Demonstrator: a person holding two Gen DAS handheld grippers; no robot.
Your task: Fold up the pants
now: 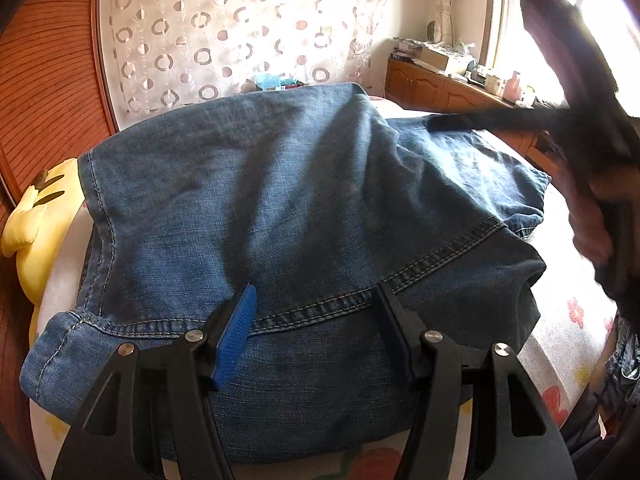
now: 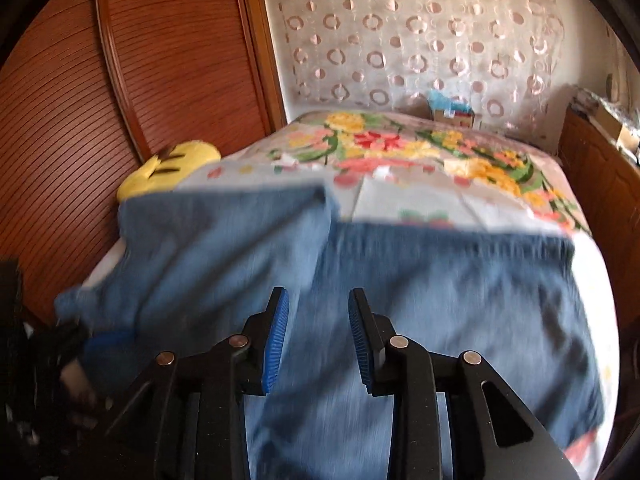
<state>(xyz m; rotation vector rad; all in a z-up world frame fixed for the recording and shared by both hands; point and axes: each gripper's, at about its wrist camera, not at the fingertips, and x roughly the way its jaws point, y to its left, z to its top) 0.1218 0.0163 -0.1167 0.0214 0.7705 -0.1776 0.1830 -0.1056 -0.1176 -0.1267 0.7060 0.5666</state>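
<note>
Blue denim pants (image 1: 280, 208) lie folded in a broad bundle on the flowered bed sheet (image 2: 400, 148). A stitched seam runs across the near part. My left gripper (image 1: 314, 292) is open, its fingers low over the near seam, with nothing between them. My right gripper (image 2: 318, 300) is open over the middle of the pants (image 2: 400, 300), empty; this view is blurred by motion. The right gripper also shows in the left wrist view (image 1: 452, 122) as a dark blurred shape over the far right part of the pants.
A yellow plush toy (image 1: 36, 220) lies at the bed's left edge, also in the right wrist view (image 2: 172, 168). A wooden slatted panel (image 2: 120, 100) stands on the left. A wooden cabinet (image 1: 440, 88) with clutter stands at right under the window. A patterned curtain (image 1: 224, 28) hangs behind.
</note>
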